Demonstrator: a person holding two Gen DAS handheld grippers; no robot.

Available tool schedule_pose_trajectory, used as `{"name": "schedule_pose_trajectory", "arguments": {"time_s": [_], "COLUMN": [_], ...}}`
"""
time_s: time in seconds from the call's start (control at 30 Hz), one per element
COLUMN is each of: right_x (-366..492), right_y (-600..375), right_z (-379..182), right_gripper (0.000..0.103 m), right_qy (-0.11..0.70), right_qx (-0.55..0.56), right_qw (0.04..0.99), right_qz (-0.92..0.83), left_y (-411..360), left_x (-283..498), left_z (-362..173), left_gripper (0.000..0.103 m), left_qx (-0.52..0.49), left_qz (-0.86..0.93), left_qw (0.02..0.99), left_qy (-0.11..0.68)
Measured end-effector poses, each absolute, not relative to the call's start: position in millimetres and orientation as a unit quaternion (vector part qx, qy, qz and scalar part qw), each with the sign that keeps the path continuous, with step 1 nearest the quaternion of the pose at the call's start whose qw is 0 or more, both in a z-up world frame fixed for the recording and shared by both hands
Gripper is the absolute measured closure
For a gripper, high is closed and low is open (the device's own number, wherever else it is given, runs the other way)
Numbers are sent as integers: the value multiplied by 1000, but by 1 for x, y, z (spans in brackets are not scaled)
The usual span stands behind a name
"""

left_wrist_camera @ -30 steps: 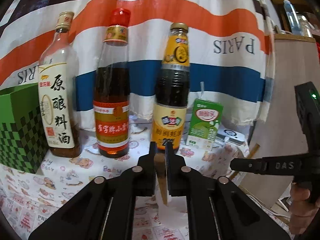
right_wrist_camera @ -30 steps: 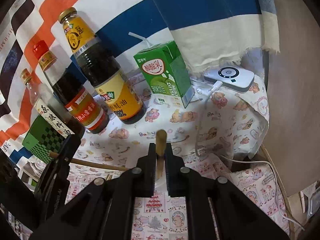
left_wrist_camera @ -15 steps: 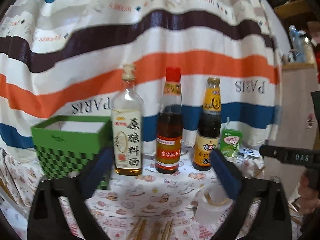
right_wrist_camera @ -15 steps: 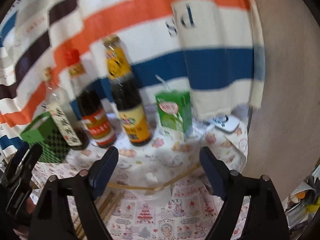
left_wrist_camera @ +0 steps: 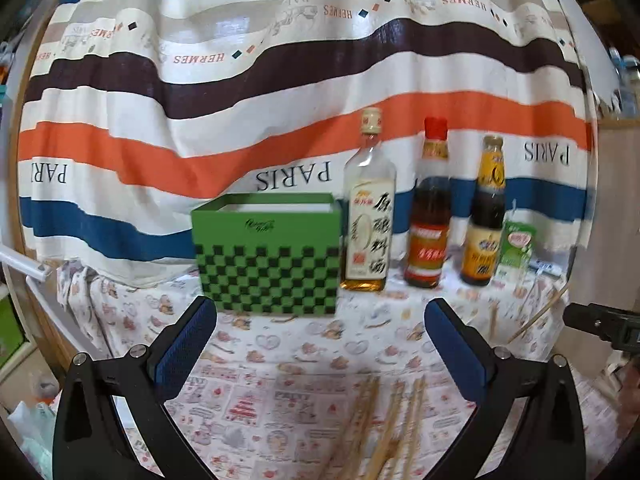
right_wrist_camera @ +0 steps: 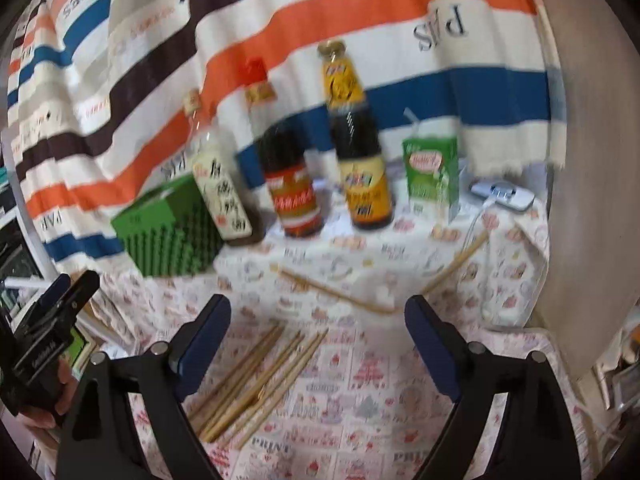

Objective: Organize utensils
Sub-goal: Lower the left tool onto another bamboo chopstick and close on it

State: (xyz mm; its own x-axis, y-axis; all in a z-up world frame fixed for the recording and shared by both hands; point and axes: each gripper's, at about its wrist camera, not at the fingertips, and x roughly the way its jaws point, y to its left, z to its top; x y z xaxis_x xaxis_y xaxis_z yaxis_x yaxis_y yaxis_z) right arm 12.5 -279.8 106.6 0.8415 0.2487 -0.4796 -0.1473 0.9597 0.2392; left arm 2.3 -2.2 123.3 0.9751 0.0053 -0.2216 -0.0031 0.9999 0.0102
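Several wooden chopsticks (right_wrist_camera: 260, 380) lie in a loose bundle on the patterned tablecloth, just ahead of my right gripper (right_wrist_camera: 318, 340); they also show in the left wrist view (left_wrist_camera: 388, 428). Two more chopsticks (right_wrist_camera: 384, 284) lie crossed farther back, toward the right. A green checkered box (left_wrist_camera: 268, 252) with an open top stands at the back left. My left gripper (left_wrist_camera: 320, 344) is open and empty, held above the table. My right gripper is open and empty too.
Three sauce bottles (left_wrist_camera: 428, 204) stand in a row to the right of the box, then a green drink carton (right_wrist_camera: 432, 172) and a white device (right_wrist_camera: 504, 196) with a cable. A striped curtain hangs behind. The table's right edge meets a beige wall.
Both grippers were shut on a chopstick a second ago; they opened and pulled back and up from the table. Two chopsticks now lie crossed at the back right.
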Motion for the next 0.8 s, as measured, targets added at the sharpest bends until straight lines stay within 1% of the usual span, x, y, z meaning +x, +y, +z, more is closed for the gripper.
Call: {"name": "schedule_pose_trajectory", "arguments": {"time_s": [0.03, 0.1, 0.2, 0.37, 0.5, 0.57, 0.63, 0.7, 0.77, 0.8], "right_x": [14, 18, 30, 57, 68, 68, 68, 69, 71, 73], "right_y": [-276, -273, -268, -260, -257, -256, -256, -256, -256, -256], "right_z": [98, 83, 59, 18, -1, -4, -6, -8, -11, -13], "right_gripper": [15, 15, 15, 15, 15, 15, 15, 15, 15, 15], "right_qy": [268, 275, 300, 383, 415, 416, 416, 419, 425, 429], "right_qx": [98, 101, 97, 76, 74, 62, 56, 52, 52, 54], "right_qw": [953, 949, 943, 913, 900, 902, 903, 902, 900, 897], "right_qz": [107, 114, 107, 117, 113, 97, 93, 85, 83, 85], "left_y": [-1, 0, 6, 17, 16, 13, 8, 4, 3, 4], "left_x": [3, 11, 21, 58, 88, 93, 92, 93, 96, 99], "left_z": [116, 102, 87, 50, 13, 1, -4, -8, -12, -14], "left_gripper": [0, 0, 0, 0, 0, 2, 3, 7, 23, 26], "left_qx": [15, 31, 16, -9, -7, 1, 15, 12, -12, -20], "left_qz": [12, 27, 24, 20, -12, -3, -8, -10, -11, -13], "left_qw": [994, 990, 984, 955, 926, 918, 916, 912, 903, 898], "left_qy": [112, 137, 176, 296, 378, 398, 400, 410, 430, 439]}}
